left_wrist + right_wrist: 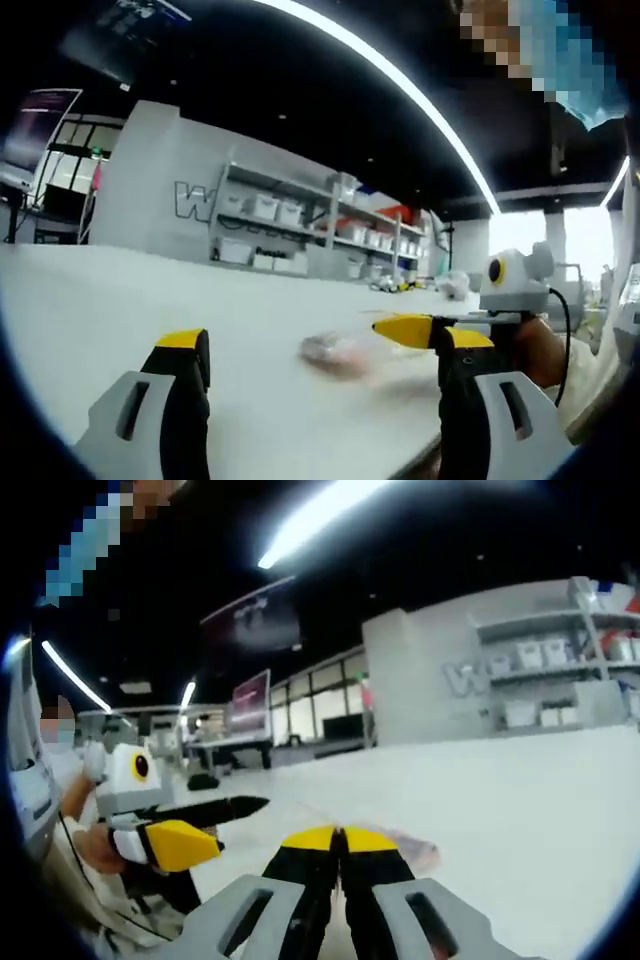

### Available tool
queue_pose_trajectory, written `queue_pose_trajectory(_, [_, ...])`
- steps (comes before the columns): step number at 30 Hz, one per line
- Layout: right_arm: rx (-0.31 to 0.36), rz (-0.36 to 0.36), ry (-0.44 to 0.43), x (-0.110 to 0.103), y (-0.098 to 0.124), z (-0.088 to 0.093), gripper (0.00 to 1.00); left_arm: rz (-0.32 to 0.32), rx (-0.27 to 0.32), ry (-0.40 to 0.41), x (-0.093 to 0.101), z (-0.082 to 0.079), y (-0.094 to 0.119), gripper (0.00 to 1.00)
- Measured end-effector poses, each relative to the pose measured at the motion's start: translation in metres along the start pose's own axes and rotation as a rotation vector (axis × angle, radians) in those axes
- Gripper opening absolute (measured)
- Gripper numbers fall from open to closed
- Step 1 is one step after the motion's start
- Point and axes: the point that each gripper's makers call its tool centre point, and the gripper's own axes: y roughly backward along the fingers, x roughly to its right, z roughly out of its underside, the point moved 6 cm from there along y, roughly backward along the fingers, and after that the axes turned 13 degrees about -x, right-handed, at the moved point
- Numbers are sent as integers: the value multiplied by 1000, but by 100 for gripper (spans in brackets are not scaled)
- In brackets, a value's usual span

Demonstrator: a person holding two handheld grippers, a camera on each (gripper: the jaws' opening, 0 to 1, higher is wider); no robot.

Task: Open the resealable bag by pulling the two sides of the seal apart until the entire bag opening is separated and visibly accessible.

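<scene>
Right gripper [340,837] is pinched together on the resealable bag [405,848], low over the white table [520,790]. Left gripper [325,350] hangs spread apart, bag blurry between its jaws. Shelves [290,235] of bins line the back wall.

Long ceiling light strips [400,75] glare white against a dark ceiling, and the white table [90,310] reflects brightly. Fisheye distortion bends straight lines near the edges. The resealable bag [340,352] is smeared by motion blur.
</scene>
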Motion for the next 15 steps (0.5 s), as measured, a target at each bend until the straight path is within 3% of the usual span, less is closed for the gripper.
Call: queue_pose_trajectory(15, [50,-40,-71,12,3,-20,0,-19,21,21,-4,1,5,95])
